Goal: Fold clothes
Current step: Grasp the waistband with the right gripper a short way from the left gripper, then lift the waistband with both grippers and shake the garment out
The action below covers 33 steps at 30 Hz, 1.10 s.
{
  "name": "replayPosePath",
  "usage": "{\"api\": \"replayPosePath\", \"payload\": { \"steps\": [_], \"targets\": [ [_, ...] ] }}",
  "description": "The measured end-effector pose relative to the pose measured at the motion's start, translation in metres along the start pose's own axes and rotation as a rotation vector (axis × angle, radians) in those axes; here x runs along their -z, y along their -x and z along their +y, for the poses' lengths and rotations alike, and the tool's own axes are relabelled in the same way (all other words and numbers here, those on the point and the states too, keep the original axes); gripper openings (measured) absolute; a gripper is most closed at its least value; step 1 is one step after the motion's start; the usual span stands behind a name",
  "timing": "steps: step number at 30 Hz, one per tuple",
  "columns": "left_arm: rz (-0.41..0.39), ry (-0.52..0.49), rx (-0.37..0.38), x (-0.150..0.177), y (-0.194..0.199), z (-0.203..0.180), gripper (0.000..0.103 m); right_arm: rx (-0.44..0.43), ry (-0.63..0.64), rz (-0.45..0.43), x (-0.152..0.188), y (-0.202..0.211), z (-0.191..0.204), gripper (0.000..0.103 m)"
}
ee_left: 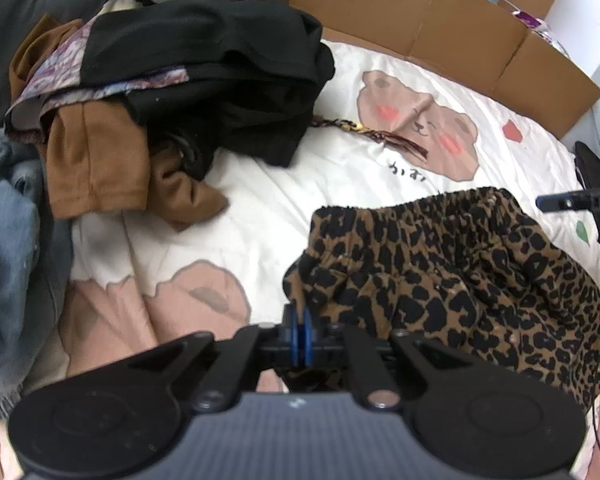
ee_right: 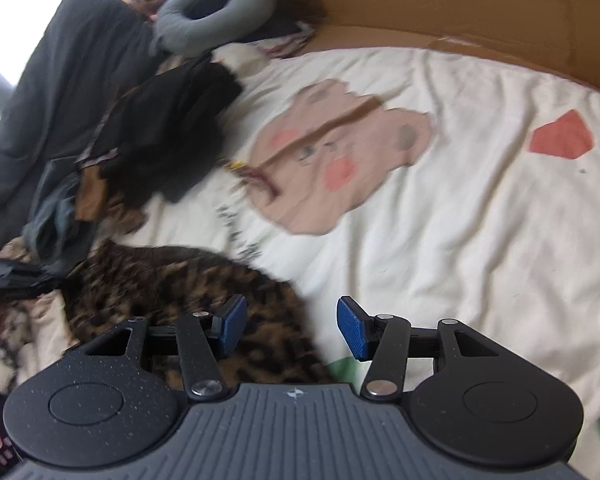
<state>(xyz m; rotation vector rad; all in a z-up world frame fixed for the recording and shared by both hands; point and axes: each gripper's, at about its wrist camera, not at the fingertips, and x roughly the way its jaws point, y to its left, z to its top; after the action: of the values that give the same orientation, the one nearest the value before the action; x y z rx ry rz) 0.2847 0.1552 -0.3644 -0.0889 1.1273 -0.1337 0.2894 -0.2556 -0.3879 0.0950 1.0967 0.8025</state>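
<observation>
On the bed (ee_left: 300, 184), at 4 o'clock, lies a leopard-print skirt (ee_left: 460, 280), waistband gathered. Left gripper (ee_left: 302, 334) is clenched on its edge; right gripper (ee_right: 290, 330) is released. Right view is blurred.

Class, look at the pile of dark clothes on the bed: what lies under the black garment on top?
Under the black garment a patterned purple fabric and a brown garment stick out, all on the white bedcover. Anything deeper in the pile is covered.

Bare bedspread (ee_right: 480, 208) lies open rightward; a clothes pile (ee_left: 172, 92) and cardboard wall (ee_left: 440, 28) hem the rest.
</observation>
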Motion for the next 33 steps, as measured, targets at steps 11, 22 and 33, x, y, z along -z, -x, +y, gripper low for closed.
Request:
{"api": "replayPosePath", "payload": {
  "steps": [11, 22, 33],
  "targets": [
    [0.014, 0.023, -0.002, 0.01, -0.001, 0.001, 0.004, 0.018, 0.107, 0.086, 0.005, -0.035, 0.017, 0.055],
    [0.018, 0.027, -0.004, 0.012, -0.005, 0.002, 0.004, 0.043, 0.219, 0.162, 0.027, -0.056, 0.037, 0.055],
    [-0.039, 0.014, -0.003, -0.007, -0.005, 0.0, 0.004, 0.128, 0.221, 0.144, 0.026, -0.039, 0.033, 0.002]
  ]
}}
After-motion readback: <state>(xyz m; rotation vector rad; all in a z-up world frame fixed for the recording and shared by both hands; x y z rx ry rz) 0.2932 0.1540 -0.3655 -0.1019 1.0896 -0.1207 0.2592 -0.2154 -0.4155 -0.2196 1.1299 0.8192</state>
